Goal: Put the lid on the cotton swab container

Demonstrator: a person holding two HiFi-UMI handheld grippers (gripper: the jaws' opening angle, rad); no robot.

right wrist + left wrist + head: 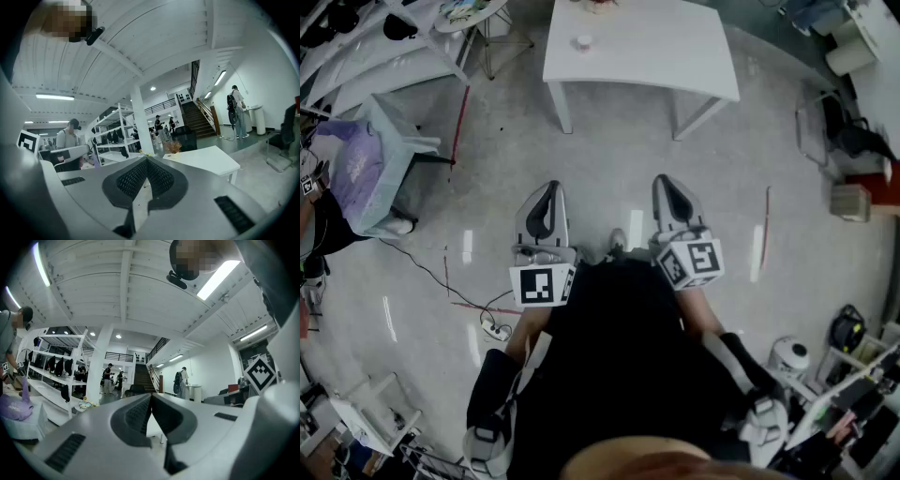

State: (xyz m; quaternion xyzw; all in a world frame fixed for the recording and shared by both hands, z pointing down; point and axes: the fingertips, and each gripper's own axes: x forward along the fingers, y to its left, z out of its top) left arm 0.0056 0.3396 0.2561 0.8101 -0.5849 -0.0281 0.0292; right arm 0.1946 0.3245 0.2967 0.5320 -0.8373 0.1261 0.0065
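On table (656,56), head view alone: container (583,42)

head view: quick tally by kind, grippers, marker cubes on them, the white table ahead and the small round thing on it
Grippers: 2 (left gripper, right gripper)
Marker cubes: 2 (left cube, right cube)
White table: 1
Small round thing on the table: 1
Total: 6
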